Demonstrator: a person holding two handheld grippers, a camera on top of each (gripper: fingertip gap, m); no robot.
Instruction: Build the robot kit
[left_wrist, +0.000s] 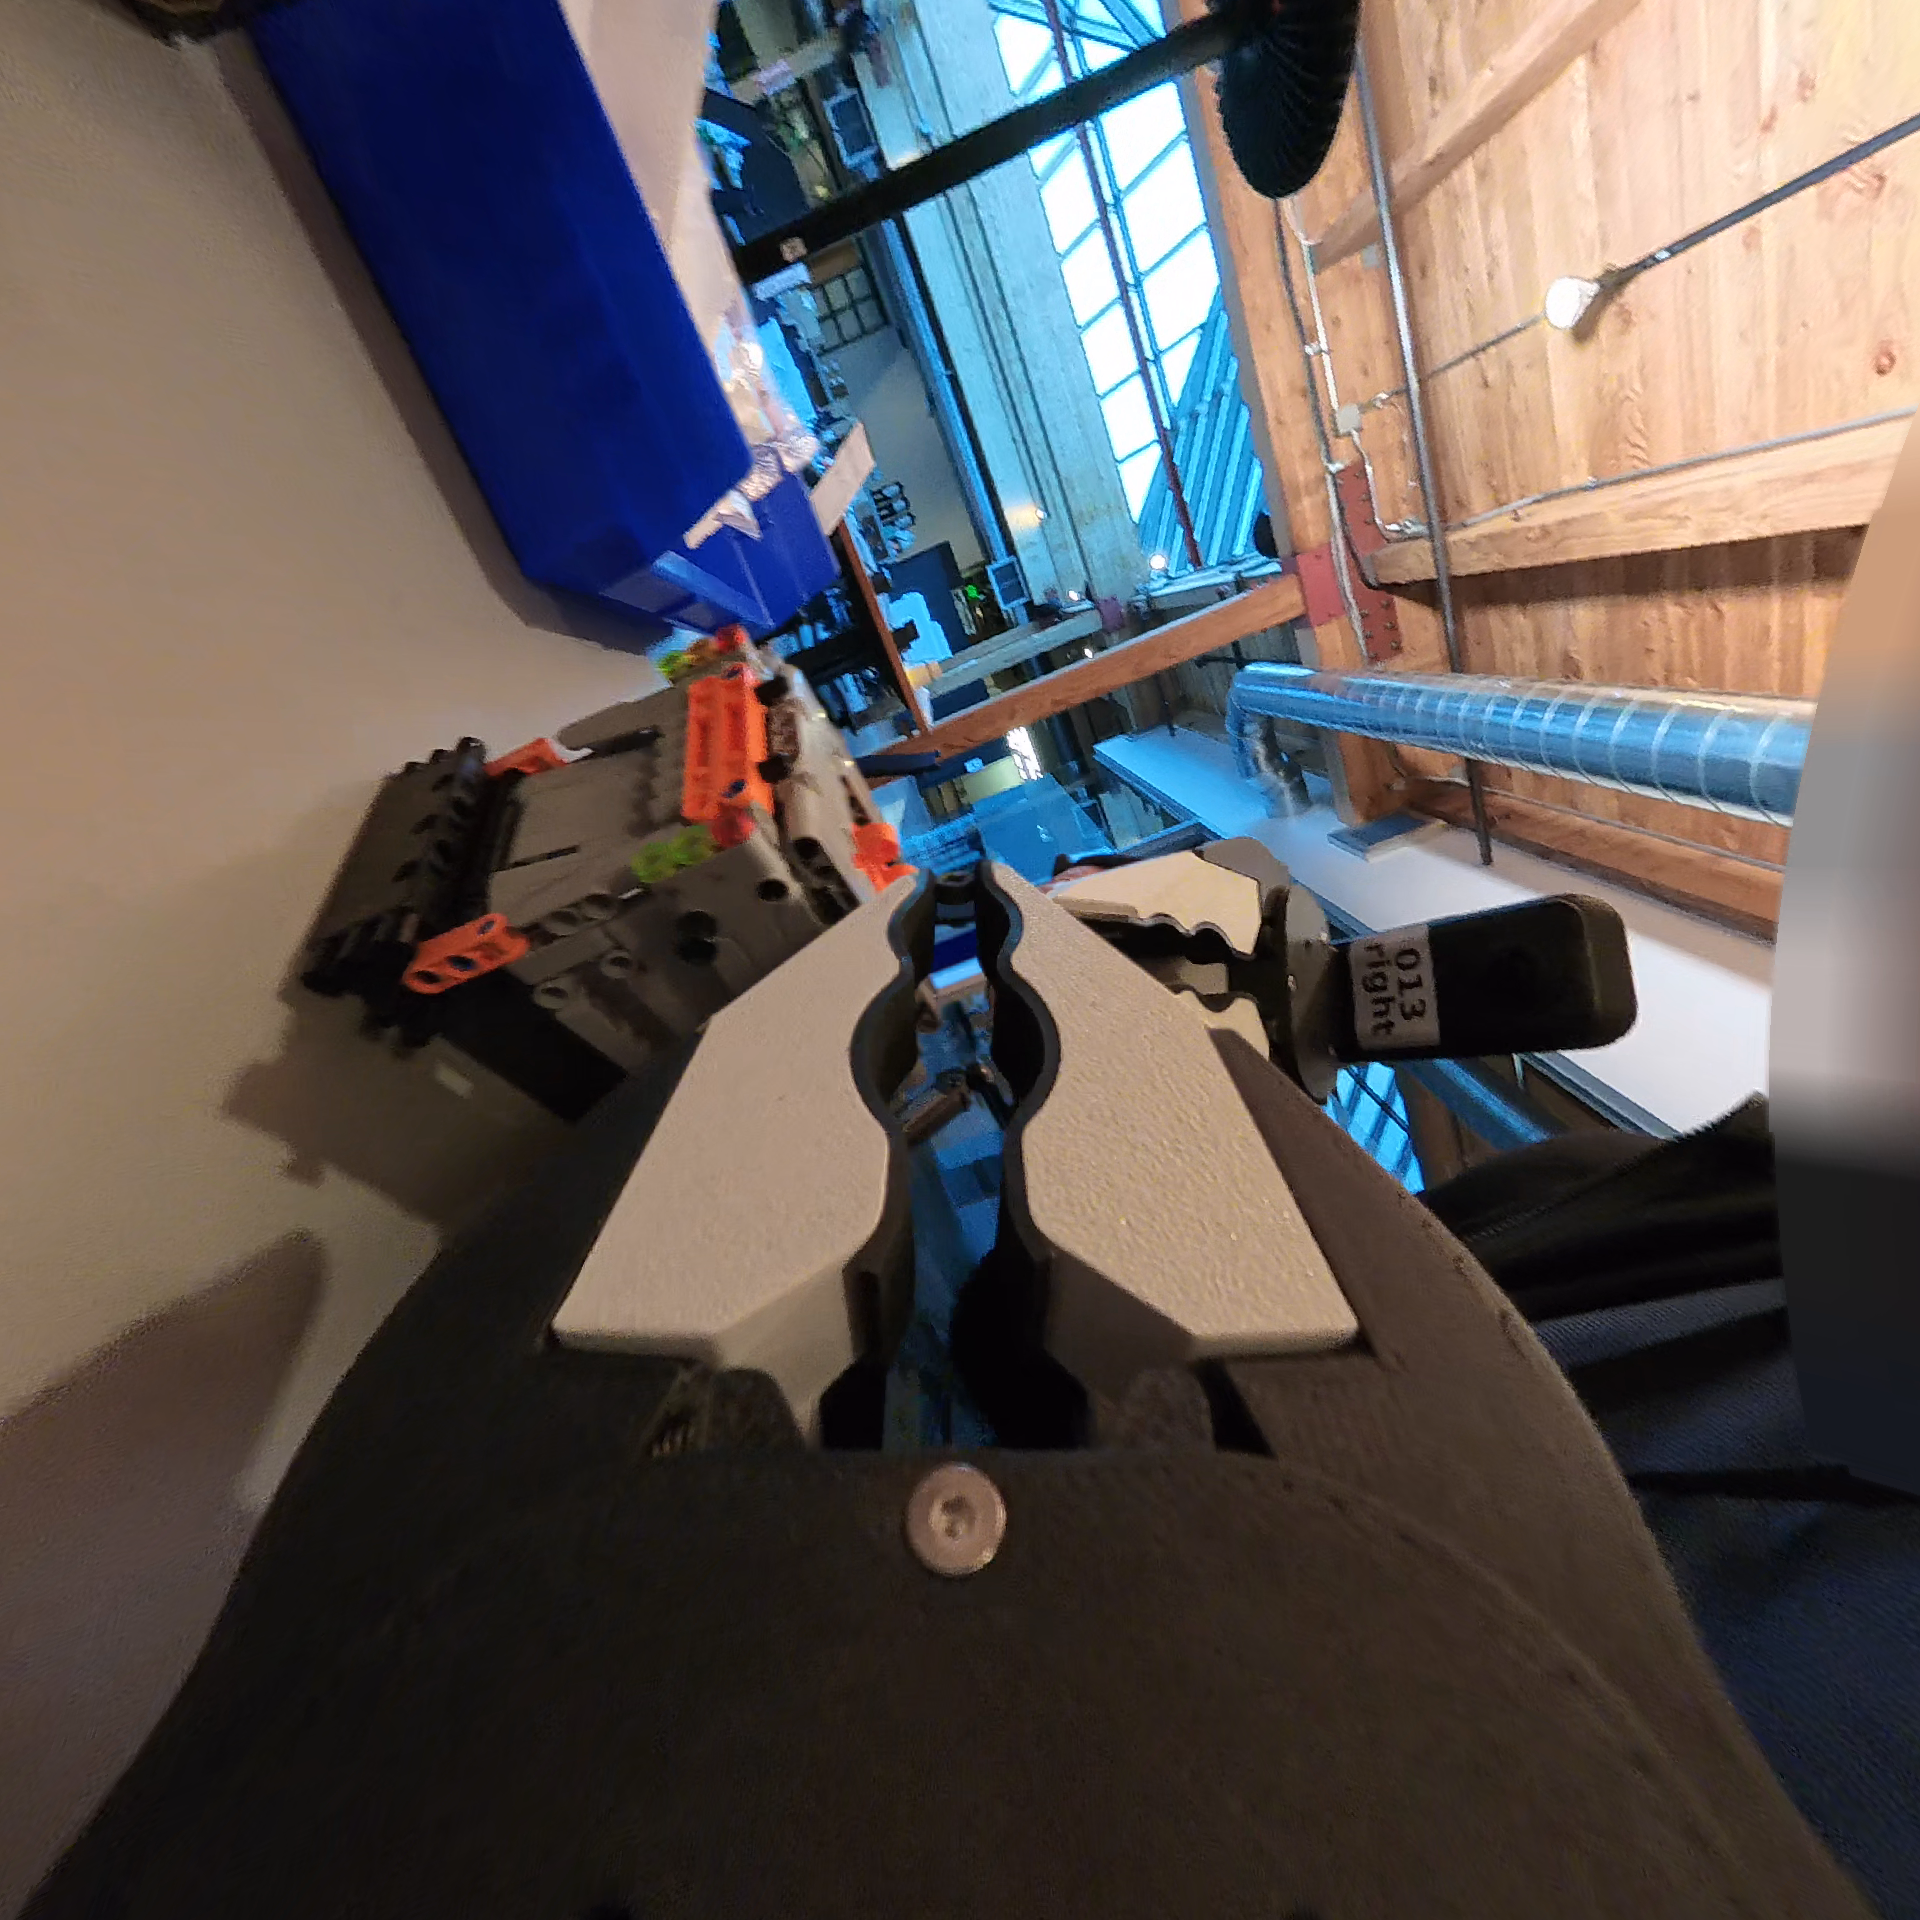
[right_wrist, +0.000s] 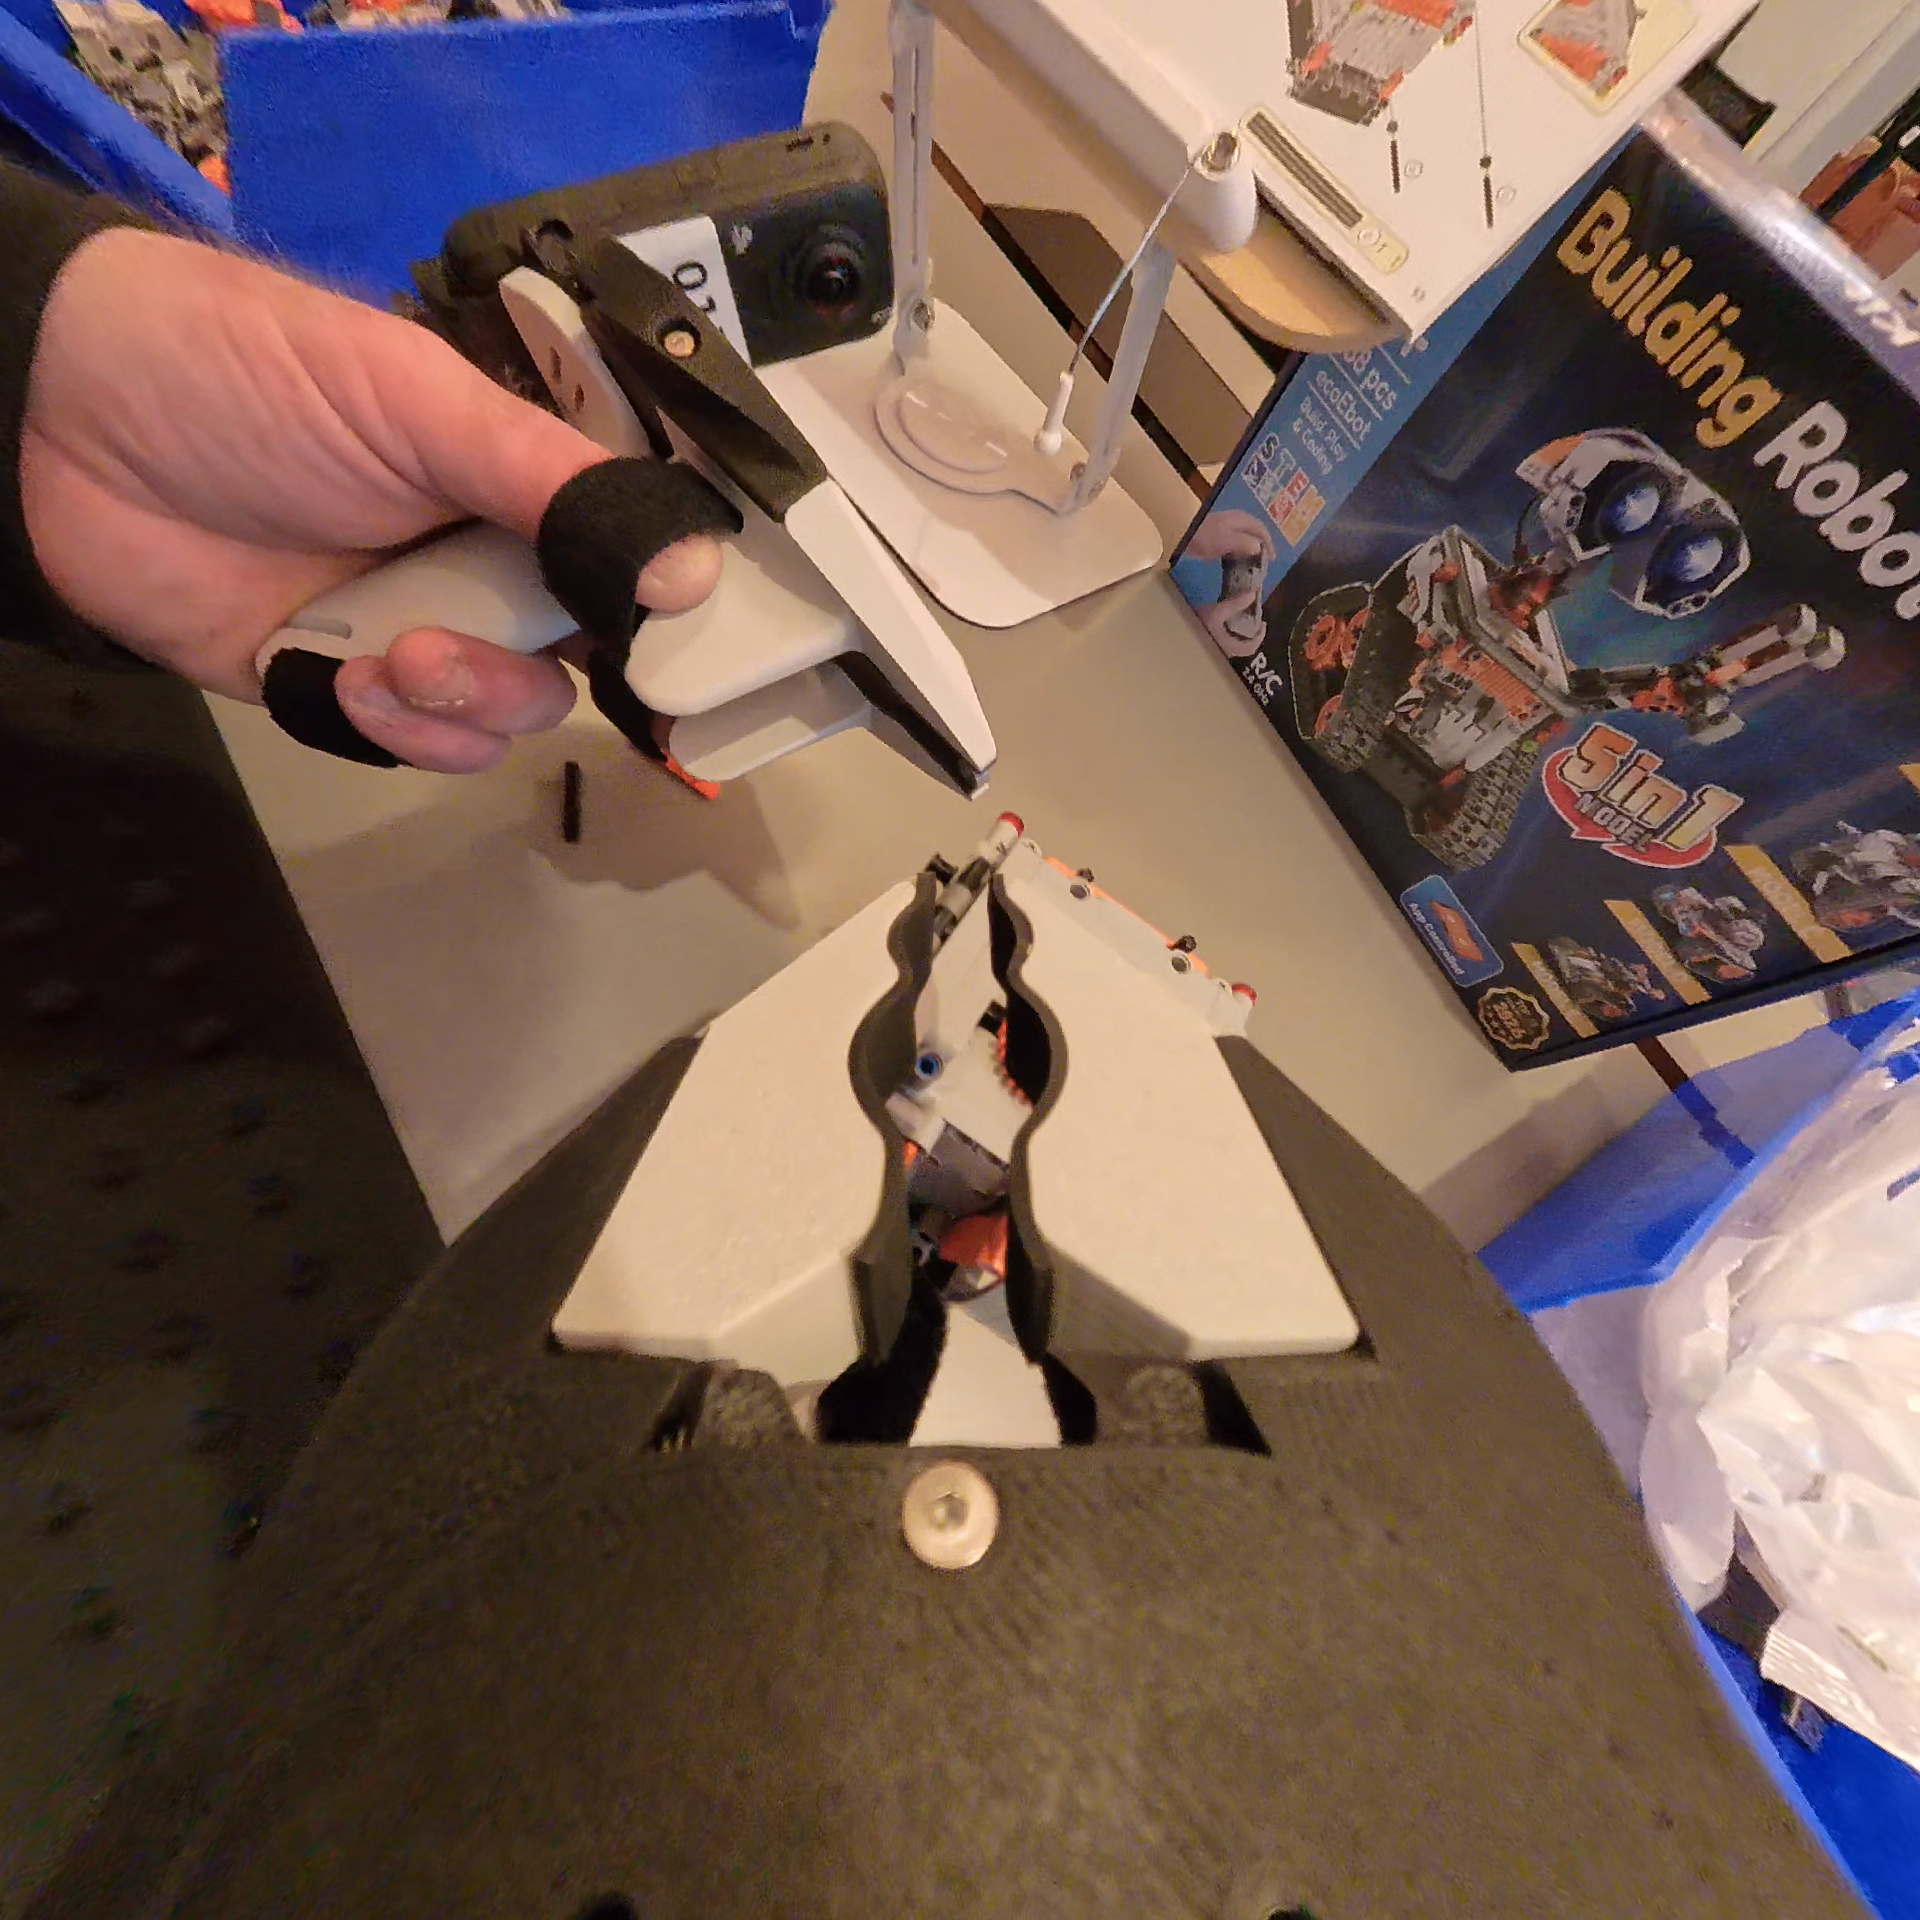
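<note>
Grey-fingered, the right gripper (right_wrist: 961, 894) pinches a thin grey rod (right_wrist: 977, 862) sticking up from the grey, black and orange brick model (left_wrist: 613, 883) on the beige table (right_wrist: 1195, 831), while the left gripper (right_wrist: 971, 779), held in a hand (right_wrist: 281, 499) just above, has its jaws nearly closed on nothing.

A brick model (right_wrist: 1091, 935) is set on the table (right_wrist: 1143, 727), just past the tips of the right gripper (right_wrist: 954, 904); part of the model is caught between its jaws; the left gripper (right_wrist: 971, 774) is held above the table, to the left and a little behind; a small pin (right_wrist: 569, 800) is laid on the table under the hand (right_wrist: 270, 488); a stand (right_wrist: 1029, 520) is placed farther back; a box (right_wrist: 1621, 582) is stood at the right; bins (right_wrist: 499, 135) are kept at the back left and near right.
</note>
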